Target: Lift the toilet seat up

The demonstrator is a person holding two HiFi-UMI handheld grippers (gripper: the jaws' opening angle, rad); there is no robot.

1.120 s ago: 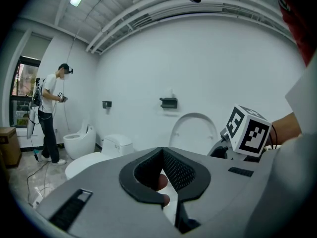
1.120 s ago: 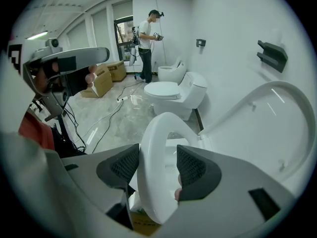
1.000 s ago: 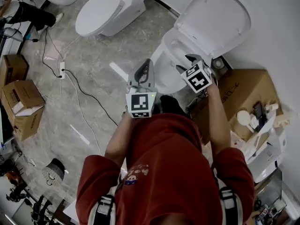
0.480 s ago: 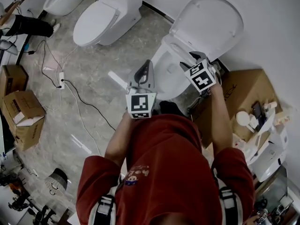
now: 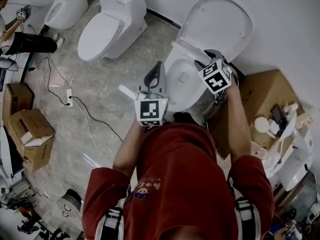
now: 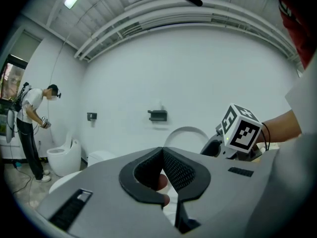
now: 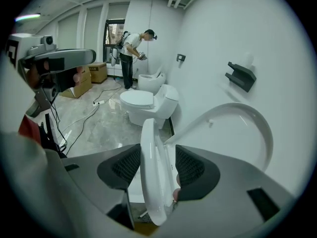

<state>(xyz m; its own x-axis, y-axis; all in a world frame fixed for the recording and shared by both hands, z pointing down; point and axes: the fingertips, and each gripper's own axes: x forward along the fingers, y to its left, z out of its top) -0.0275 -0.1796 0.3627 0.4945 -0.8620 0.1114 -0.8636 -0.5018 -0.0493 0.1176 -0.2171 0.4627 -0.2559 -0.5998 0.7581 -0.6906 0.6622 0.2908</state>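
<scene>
The white toilet bowl [image 5: 181, 82] stands against the wall with its lid [image 5: 216, 25] upright. My right gripper [image 5: 210, 58] is at the bowl's right rim, shut on the toilet seat [image 5: 189, 48]. In the right gripper view the seat [image 7: 150, 182] runs edge-on between the two pads of the right gripper [image 7: 154, 155], tilted up off the bowl, with the lid [image 7: 242, 133] behind it. My left gripper [image 5: 155, 75] hovers left of the bowl, shut and holding nothing. The left gripper [image 6: 162, 152] points at the wall, its pads meeting at the tips.
A second toilet [image 5: 107, 24] and a third [image 5: 65, 4] stand to the left along the wall. A cardboard box [image 5: 260, 91] sits right of the bowl. Cables [image 5: 85, 109] and boxes [image 5: 30, 134] lie on the floor. Another person [image 7: 130, 53] works by the far toilet.
My right gripper has moved a little up and toward the lid with the seat's edge in it. The left gripper has stayed about where it was.
</scene>
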